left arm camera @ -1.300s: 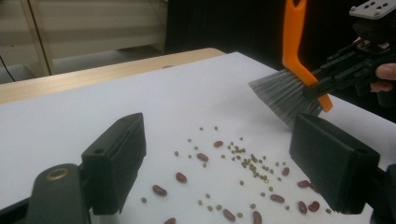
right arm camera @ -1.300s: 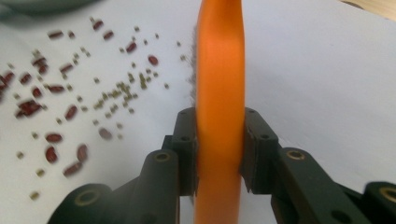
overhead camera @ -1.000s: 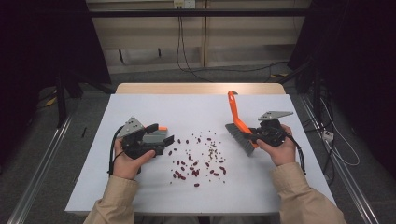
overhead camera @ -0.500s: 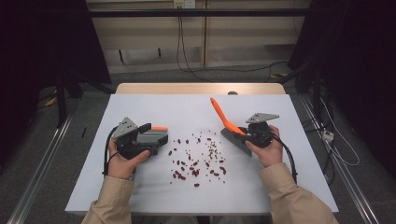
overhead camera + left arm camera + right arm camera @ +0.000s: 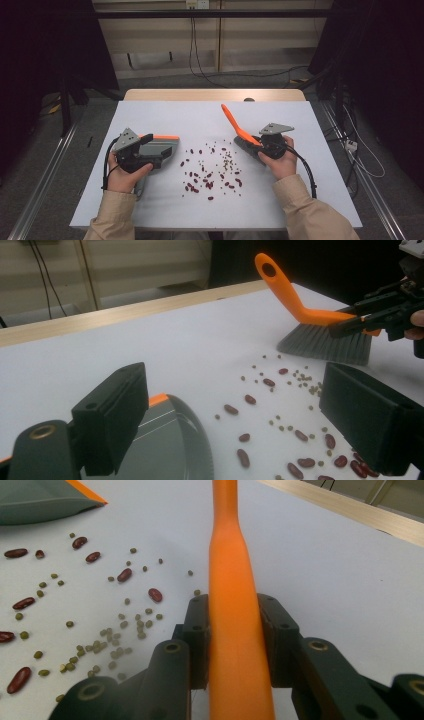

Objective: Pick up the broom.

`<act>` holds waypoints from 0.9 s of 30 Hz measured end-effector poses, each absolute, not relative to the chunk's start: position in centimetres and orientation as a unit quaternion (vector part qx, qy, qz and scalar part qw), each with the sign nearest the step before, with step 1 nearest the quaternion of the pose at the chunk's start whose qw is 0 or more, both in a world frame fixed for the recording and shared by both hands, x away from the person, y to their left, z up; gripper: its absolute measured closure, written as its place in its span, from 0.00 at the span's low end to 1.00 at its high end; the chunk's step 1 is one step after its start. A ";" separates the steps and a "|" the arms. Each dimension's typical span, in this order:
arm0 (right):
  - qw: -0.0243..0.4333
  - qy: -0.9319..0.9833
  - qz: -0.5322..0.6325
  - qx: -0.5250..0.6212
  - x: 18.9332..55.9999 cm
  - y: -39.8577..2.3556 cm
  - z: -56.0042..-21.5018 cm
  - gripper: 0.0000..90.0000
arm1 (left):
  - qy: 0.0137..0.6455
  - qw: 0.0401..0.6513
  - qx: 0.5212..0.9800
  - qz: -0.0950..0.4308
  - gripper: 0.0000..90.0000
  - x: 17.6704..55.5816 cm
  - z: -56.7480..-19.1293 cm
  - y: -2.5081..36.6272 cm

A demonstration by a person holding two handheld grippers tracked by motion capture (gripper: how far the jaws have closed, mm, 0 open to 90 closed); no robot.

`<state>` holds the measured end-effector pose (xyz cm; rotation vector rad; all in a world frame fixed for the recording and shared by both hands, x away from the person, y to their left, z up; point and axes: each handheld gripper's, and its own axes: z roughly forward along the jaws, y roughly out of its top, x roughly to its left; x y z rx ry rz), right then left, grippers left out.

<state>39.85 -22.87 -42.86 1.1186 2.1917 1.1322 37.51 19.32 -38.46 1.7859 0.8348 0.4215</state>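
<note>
White-topped table [image 5: 150, 205], wooden strip along far edge. Scattered mid-table: dark red kidney beans [image 5: 210, 180] and small green beans [image 5: 227, 162], loosely mixed. Grey dustpan [image 5: 162, 150] with orange trim rests flat left of the scatter; brush bristles [image 5: 325, 342] meet the top on its right.

High view overhead, facing forward — tool views low, close, sharing beans [image 5: 212, 167]

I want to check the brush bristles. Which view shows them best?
The left gripper view: the grey bristles show side-on at the table surface. The high view shows them small and partly hidden; the right gripper view shows the orange brush handle.
</note>
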 end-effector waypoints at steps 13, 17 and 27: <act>0.218 0.764 0.439 0.418 40.3 -23.2 -41.9 0.79 | 0.362 0.532 0.743 0.186 0.06 37.2 -38.8 20.7; 0.224 0.766 0.438 0.414 40.6 -22.8 -41.9 0.79 | 0.368 0.522 0.746 0.188 0.06 37.3 -39.1 21.1; 0.232 0.770 0.443 0.395 41.1 -22.7 -41.9 0.79 | 0.359 0.515 0.758 0.180 0.05 36.8 -40.0 21.8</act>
